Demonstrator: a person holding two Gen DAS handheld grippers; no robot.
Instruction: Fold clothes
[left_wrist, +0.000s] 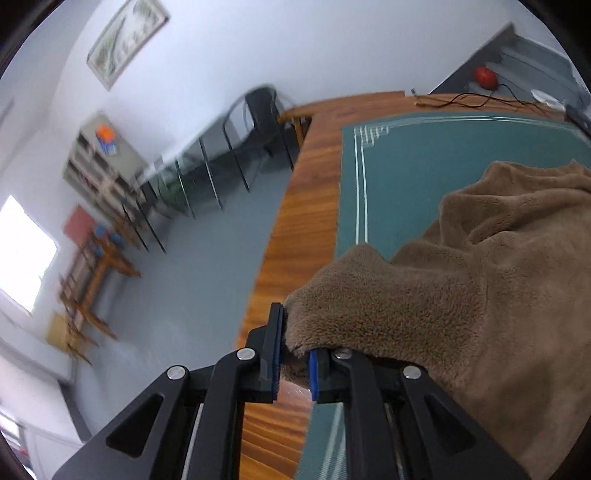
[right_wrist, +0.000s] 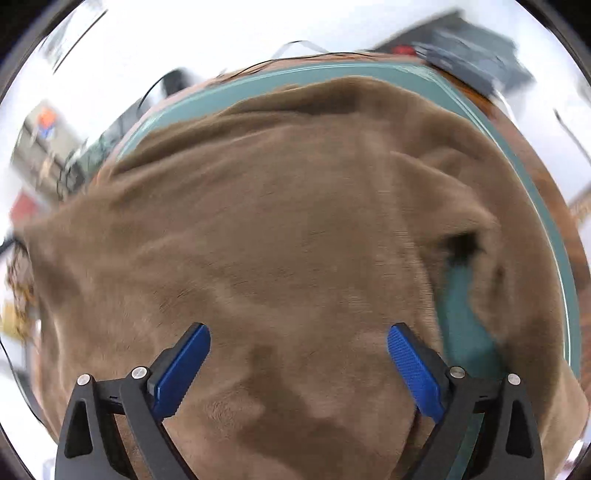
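A brown fleece garment (left_wrist: 443, 295) lies bunched on a green mat (left_wrist: 424, 158) that covers a wooden table (left_wrist: 306, 206). My left gripper (left_wrist: 295, 332) is shut on a corner of the garment near the table's left edge, and the cloth is lifted and drapes over the right finger. In the right wrist view the same garment (right_wrist: 295, 184) fills most of the picture, blurred. My right gripper (right_wrist: 299, 328) hangs just above it, open wide, with nothing pinched between its blue pads (right_wrist: 413, 369). A strip of the mat (right_wrist: 465, 332) shows through a gap in the cloth.
Black cables (left_wrist: 472, 99) and a red round object (left_wrist: 484, 77) sit beyond the table's far edge. Left of the table is grey floor with black metal chairs (left_wrist: 236, 147), wooden furniture (left_wrist: 96, 280) and a shelf unit (left_wrist: 99, 162) against the wall.
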